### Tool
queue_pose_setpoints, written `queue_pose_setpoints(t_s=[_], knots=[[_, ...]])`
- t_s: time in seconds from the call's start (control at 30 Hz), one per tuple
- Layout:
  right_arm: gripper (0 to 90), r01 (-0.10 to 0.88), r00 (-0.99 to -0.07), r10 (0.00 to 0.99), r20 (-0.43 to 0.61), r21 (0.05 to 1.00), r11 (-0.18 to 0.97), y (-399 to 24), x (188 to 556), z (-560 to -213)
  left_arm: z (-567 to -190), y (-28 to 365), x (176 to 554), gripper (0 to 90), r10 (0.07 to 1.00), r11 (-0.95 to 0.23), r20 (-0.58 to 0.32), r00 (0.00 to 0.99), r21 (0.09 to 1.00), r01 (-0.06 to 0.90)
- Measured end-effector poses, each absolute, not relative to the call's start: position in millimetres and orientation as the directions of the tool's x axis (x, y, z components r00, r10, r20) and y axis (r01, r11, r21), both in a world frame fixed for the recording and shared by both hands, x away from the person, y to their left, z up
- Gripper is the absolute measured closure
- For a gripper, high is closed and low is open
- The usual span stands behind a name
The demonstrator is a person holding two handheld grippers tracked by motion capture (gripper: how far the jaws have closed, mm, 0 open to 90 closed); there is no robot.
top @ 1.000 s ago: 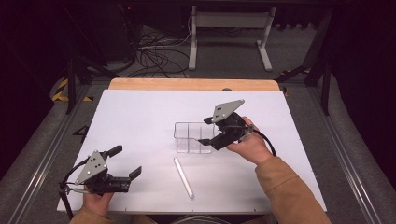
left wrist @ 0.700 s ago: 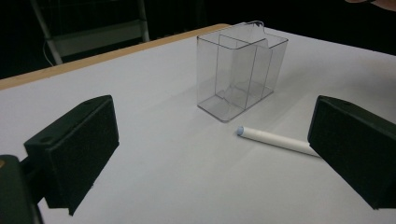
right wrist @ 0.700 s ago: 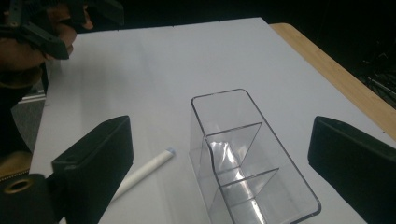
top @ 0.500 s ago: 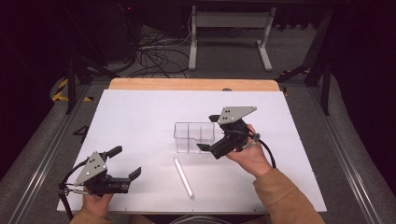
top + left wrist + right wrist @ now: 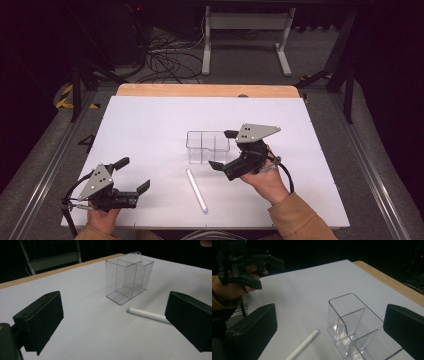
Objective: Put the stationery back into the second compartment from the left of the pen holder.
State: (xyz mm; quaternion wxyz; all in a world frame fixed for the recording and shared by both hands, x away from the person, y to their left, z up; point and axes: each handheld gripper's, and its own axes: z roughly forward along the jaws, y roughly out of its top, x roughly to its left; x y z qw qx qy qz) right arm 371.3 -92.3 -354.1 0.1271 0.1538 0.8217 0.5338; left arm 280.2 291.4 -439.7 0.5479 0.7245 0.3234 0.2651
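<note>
1. White counter (image 5: 150, 130), rectangular, with a bare wooden strip (image 5: 200, 90) along its far edge.
2. Clear plastic organizer (image 5: 208, 147), divided into compartments, standing upright near the centre of the counter.
3. White cylindrical stick (image 5: 196, 190), lying flat just in front of the organizer, apart from it.

Pen (image 5: 196, 190) lies just before the organizer (image 5: 208, 146).

clear organizer (image 5: 208, 146) and pen (image 5: 196, 190) mid-table
</note>
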Motion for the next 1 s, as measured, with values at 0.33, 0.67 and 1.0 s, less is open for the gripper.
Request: queue_pose_setpoints(t_s=[0.33,0.67,1.0], knots=[[0.0,0.095,-0.904,0.426,-0.047,0.947,0.306,-83.7,360.7,-369.0,-439.9,293.2,280.1,2.7,0.759,-0.190,0.031,0.651,0.966,0.176],[0.0,0.157,-0.895,0.447,-0.005,0.933,0.324,-74.1,355.3,-381.3,-440.3,292.6,280.4,2.7,0.754,-0.187,0.021,0.657,0.965,0.184],[0.2,0.150,-0.877,0.478,-0.043,0.921,0.359,-59.5,340.6,-388.6,-439.9,292.7,280.1,2.7,0.750,-0.188,0.022,0.661,0.965,0.181]])
